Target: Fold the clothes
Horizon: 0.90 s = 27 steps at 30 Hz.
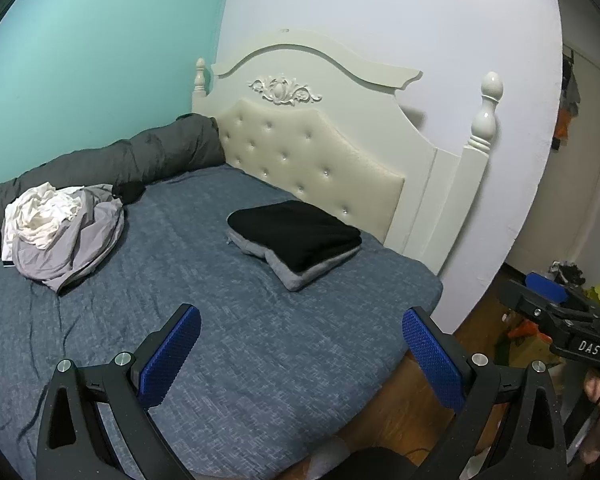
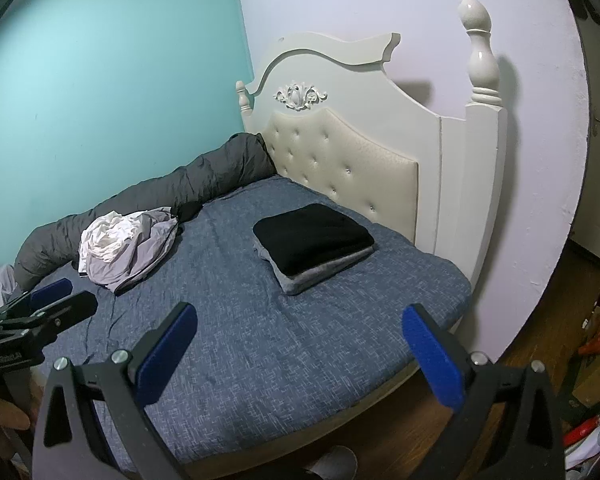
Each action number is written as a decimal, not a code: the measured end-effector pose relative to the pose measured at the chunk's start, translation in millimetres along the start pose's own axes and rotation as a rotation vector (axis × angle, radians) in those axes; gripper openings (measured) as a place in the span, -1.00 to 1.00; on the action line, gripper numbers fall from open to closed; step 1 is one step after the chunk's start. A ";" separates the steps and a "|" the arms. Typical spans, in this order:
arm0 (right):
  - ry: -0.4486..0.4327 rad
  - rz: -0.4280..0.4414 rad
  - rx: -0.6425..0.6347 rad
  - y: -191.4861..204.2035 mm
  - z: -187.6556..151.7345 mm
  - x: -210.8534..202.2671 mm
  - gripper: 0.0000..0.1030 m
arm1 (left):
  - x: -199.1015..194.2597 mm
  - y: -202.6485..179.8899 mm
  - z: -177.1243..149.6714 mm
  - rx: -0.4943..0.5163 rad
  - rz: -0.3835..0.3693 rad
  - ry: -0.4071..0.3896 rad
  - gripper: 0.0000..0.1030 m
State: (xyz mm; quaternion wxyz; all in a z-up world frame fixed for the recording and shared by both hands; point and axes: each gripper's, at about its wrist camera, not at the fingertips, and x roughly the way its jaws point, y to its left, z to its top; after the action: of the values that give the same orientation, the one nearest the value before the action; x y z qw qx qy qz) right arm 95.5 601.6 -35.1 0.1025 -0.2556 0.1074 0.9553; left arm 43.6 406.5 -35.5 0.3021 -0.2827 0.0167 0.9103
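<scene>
Left wrist view: the left claw (image 1: pixel 300 354) is right up front, blue pads spread wide with nothing between them, poised over bare blue bed (image 1: pixel 228 320). Ahead and off to its left sits the crumpled pile of clothes (image 1: pixel 60 236); ahead and slightly right, the folded stack (image 1: pixel 296 240), black on grey. Right wrist view: the right claw (image 2: pixel 298 354) is likewise agape and empty, the heap up-left of it, the stack dead ahead. Best play, I'd say: take only the top white garment (image 2: pixel 104 240) by an edge, then spread it flat on the bare sheet before folding.
</scene>
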 end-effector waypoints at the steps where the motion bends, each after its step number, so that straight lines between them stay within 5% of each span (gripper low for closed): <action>1: 0.001 0.000 -0.001 0.1 0.0 0.2 0.99 | 0.1 -0.2 -0.2 0.002 -0.001 0.001 0.99; 27: 0.012 0.005 0.004 -0.5 -0.1 4.3 0.99 | -1.9 3.9 -0.1 0.002 0.012 0.004 0.99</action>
State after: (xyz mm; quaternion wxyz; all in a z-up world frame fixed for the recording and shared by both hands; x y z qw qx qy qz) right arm 92.0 602.7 -37.5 0.1003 -0.2608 0.1108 0.9538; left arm 42.8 402.3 -35.2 0.2971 -0.2839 0.0198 0.9115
